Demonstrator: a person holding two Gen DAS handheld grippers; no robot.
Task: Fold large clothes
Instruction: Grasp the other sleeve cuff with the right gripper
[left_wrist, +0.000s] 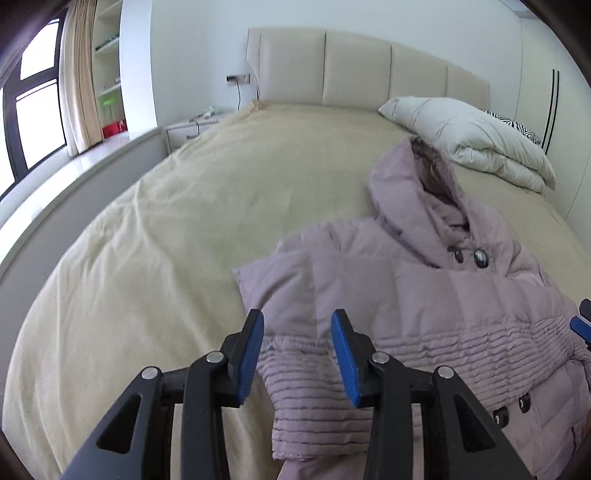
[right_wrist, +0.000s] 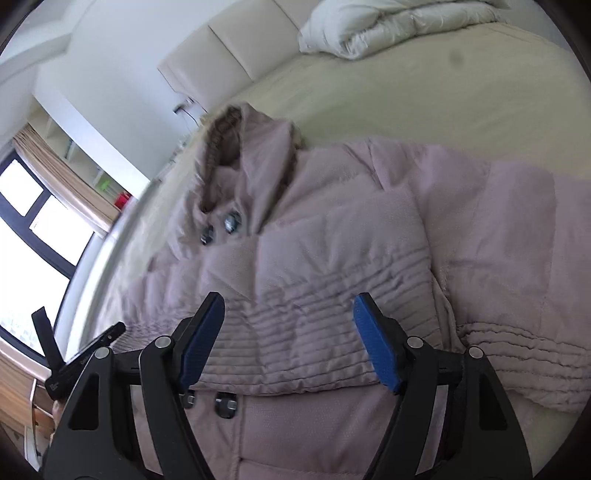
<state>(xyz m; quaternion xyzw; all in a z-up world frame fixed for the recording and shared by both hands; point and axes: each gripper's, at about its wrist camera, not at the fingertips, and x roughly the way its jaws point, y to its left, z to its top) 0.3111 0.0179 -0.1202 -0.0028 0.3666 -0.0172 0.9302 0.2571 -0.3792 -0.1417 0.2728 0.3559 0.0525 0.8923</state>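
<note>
Left wrist view: the left gripper (left_wrist: 297, 349) hangs apart over a puffy lilac quilted hooded coat (left_wrist: 424, 295) lying sleeve-folded on the beige-sheeted bed (left_wrist: 184, 221); the right gripper (right_wrist: 288, 341) gapes empty above it.

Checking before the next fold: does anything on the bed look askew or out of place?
Nothing damaged or spilled. The pink coat lies on the bed with both sleeves folded across its front; its hood still sticks out unfolded toward the rolled duvet.
</note>
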